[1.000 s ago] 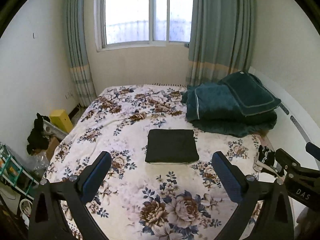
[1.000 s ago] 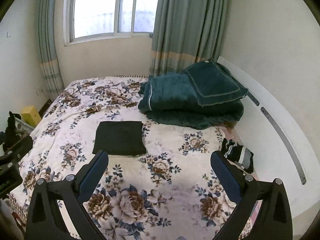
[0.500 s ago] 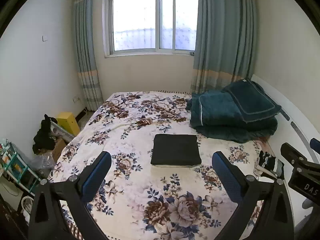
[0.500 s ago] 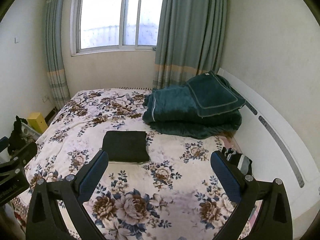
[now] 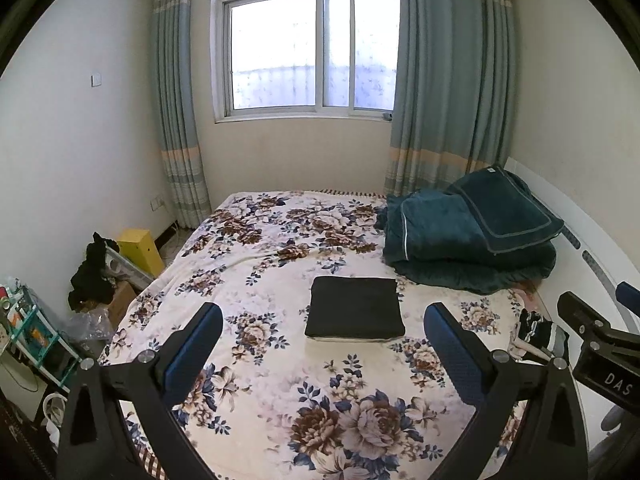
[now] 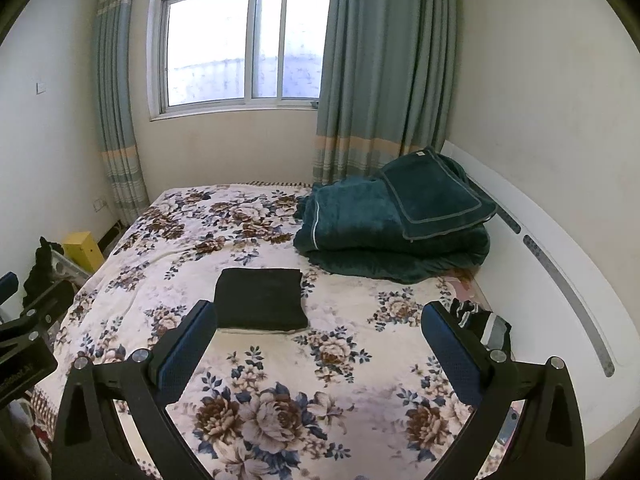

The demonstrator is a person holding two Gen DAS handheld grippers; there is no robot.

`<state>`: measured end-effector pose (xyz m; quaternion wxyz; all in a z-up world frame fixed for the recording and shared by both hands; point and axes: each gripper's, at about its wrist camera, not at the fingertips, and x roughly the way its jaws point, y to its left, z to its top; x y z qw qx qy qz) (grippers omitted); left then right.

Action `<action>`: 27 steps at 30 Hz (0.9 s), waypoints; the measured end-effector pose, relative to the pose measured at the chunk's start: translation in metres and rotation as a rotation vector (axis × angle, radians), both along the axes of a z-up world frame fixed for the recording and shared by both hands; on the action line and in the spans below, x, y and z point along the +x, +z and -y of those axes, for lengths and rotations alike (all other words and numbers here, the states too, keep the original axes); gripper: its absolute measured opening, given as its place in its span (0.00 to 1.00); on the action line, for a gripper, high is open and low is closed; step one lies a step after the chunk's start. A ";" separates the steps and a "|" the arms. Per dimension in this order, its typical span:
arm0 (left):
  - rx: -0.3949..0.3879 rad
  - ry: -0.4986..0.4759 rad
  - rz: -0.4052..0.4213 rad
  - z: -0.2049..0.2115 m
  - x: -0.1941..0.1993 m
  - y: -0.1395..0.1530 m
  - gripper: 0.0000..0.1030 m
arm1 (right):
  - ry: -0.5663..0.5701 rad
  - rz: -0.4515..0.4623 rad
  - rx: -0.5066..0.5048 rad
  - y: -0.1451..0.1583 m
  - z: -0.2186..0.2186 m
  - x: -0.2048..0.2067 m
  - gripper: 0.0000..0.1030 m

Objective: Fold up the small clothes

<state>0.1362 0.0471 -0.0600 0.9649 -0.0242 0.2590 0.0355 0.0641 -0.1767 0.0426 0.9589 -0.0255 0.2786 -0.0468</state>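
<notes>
1. Over the last second both cameras have risen and drawn back: the window [image 5: 312, 52] now fills more of the top of each view and the bed [image 5: 280, 392] sits lower and looks smaller. The folded black garment [image 5: 355, 307] has not moved on the bed.
2. My reading is that this fold is finished and both grippers are backing off, either to end or to fetch another piece.
3. The left gripper [image 5: 322, 354] has its fingers wide apart with nothing between them; the garment lies at about 12 o'clock from it, well apart.
4. The right gripper [image 6: 320, 350] is likewise spread and empty; the folded black garment [image 6: 259, 298] sits at about 11 o'clock from it.
5. Only the left view shows the shelf clutter [image 5: 28, 332] at 9 o'clock on the floor; the yellow box [image 5: 141, 250] shows in both.
6. The right view shows more clearly the small striped dark clothing [image 6: 482, 322] at 3 o'clock by the bed's edge, perhaps the next piece; in the left view it is partly hidden behind the other gripper.
7. The green blanket pile [image 6: 394, 220] lies at 1 o'clock in both views.
</notes>
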 end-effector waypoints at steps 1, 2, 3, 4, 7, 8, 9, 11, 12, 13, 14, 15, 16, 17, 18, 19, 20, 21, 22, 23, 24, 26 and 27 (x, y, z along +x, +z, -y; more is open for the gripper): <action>0.002 -0.001 0.001 0.000 0.000 0.001 1.00 | 0.003 0.000 0.001 0.001 0.000 0.000 1.00; 0.005 -0.002 0.002 0.001 -0.001 0.002 1.00 | 0.006 0.000 0.001 0.002 -0.001 0.000 1.00; 0.006 -0.003 0.004 0.001 -0.001 0.002 1.00 | 0.007 0.002 0.002 0.002 -0.001 -0.001 1.00; 0.007 -0.002 0.006 0.002 -0.001 0.002 1.00 | 0.008 0.004 0.002 0.002 -0.001 -0.001 1.00; 0.005 -0.003 0.007 0.002 -0.002 0.003 1.00 | 0.009 0.004 0.008 0.002 -0.001 -0.002 1.00; 0.006 -0.003 0.005 0.002 -0.002 0.003 1.00 | 0.012 0.004 0.009 0.003 -0.001 -0.001 1.00; 0.004 -0.004 0.005 0.002 -0.002 0.003 1.00 | 0.013 0.004 0.007 0.003 -0.001 -0.001 1.00; 0.005 -0.002 0.004 0.003 -0.003 0.004 1.00 | 0.015 0.003 0.010 0.002 -0.001 -0.001 1.00; 0.004 -0.003 0.003 0.002 -0.003 0.004 1.00 | 0.018 0.003 0.010 0.002 -0.001 0.001 1.00; 0.006 0.001 0.003 0.002 -0.004 0.004 1.00 | 0.021 0.003 0.009 0.003 -0.001 0.001 1.00; 0.006 0.001 0.005 0.002 -0.003 0.004 1.00 | 0.024 0.003 0.009 0.002 -0.001 0.002 1.00; 0.005 -0.001 0.004 0.002 -0.003 0.004 1.00 | 0.026 0.004 0.010 0.003 -0.001 0.003 1.00; 0.005 -0.001 0.003 0.002 -0.003 0.004 1.00 | 0.031 0.003 0.010 0.003 -0.002 0.004 1.00; 0.006 -0.001 0.004 0.002 -0.003 0.004 1.00 | 0.029 0.004 0.010 0.003 -0.002 0.003 1.00; 0.007 -0.001 0.004 0.003 -0.003 0.005 1.00 | 0.032 0.005 0.009 0.003 -0.002 0.003 1.00; 0.005 -0.001 0.004 0.002 -0.003 0.004 1.00 | 0.032 0.003 0.009 0.003 -0.002 0.003 1.00; 0.005 0.000 0.006 0.002 -0.004 0.005 1.00 | 0.031 0.005 0.013 0.003 -0.002 0.002 1.00; 0.004 -0.002 0.004 0.002 -0.003 0.005 1.00 | 0.032 0.006 0.013 0.004 -0.002 0.002 1.00; 0.004 -0.003 0.004 0.002 -0.003 0.004 1.00 | 0.033 0.006 0.011 0.004 -0.003 0.002 1.00; 0.007 0.000 0.007 0.002 -0.004 0.004 1.00 | 0.033 0.007 0.010 0.004 -0.002 0.002 1.00; 0.009 0.001 0.008 0.002 -0.004 0.005 1.00 | 0.032 0.007 0.011 0.004 -0.002 0.002 1.00; 0.007 -0.001 0.008 0.002 -0.004 0.006 1.00 | 0.035 0.006 0.014 0.004 -0.003 0.002 1.00; 0.008 -0.002 0.010 0.002 -0.004 0.006 1.00 | 0.037 0.006 0.015 0.004 -0.003 0.002 1.00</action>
